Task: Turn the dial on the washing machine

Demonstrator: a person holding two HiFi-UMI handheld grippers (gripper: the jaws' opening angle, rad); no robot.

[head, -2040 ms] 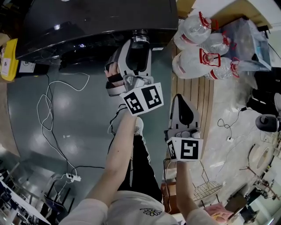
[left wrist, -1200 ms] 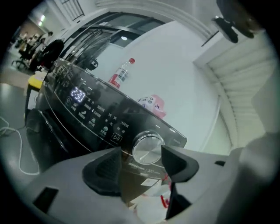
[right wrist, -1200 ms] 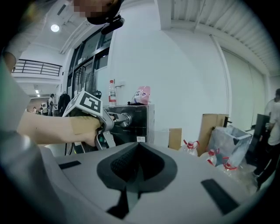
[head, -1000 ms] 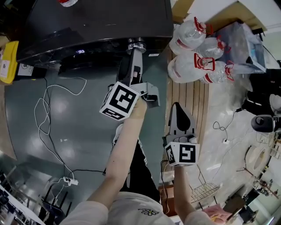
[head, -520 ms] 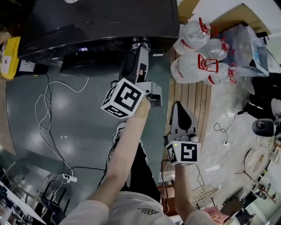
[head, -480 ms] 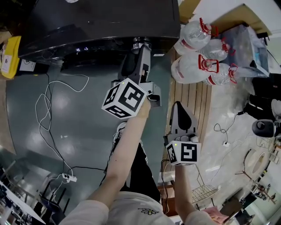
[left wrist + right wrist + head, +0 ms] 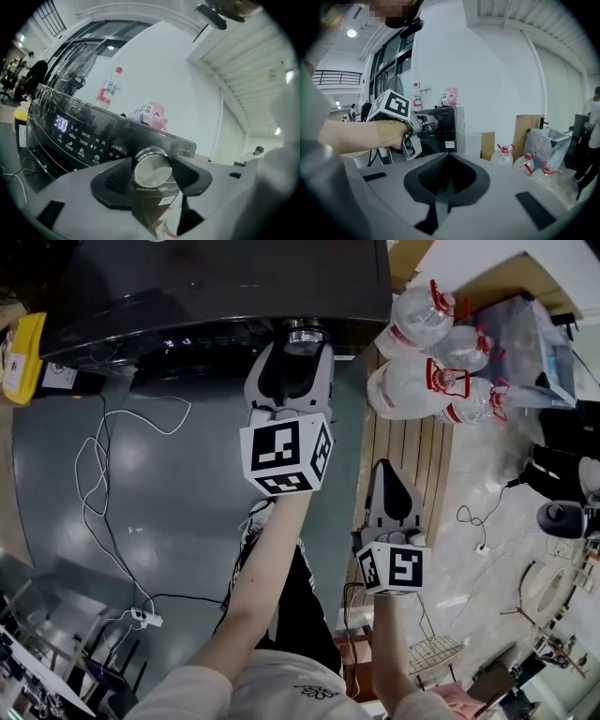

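On the front panel of the glossy black washing machine (image 7: pixel 42 110), right of its lit display (image 7: pixel 61 124), sits the round brushed-metal dial (image 7: pixel 152 168). The jaws of the left gripper (image 7: pixel 298 348) have just been closing slightly, and both pads press on the dial's rim. The dial is judged rigid, smooth and prone to slip, and it moves only about its own axis. It should be held squarely by the rim and turned, not pulled. To the right, the right gripper (image 7: pixel 449 164) hangs well apart, jaws together and empty.

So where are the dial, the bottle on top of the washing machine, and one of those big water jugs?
dial (image 7: pixel 151 168), left gripper view, middle of its metal face.
bottle (image 7: pixel 108 89), left gripper view, its labelled body.
water jug (image 7: pixel 401 382), head view, its clear side.
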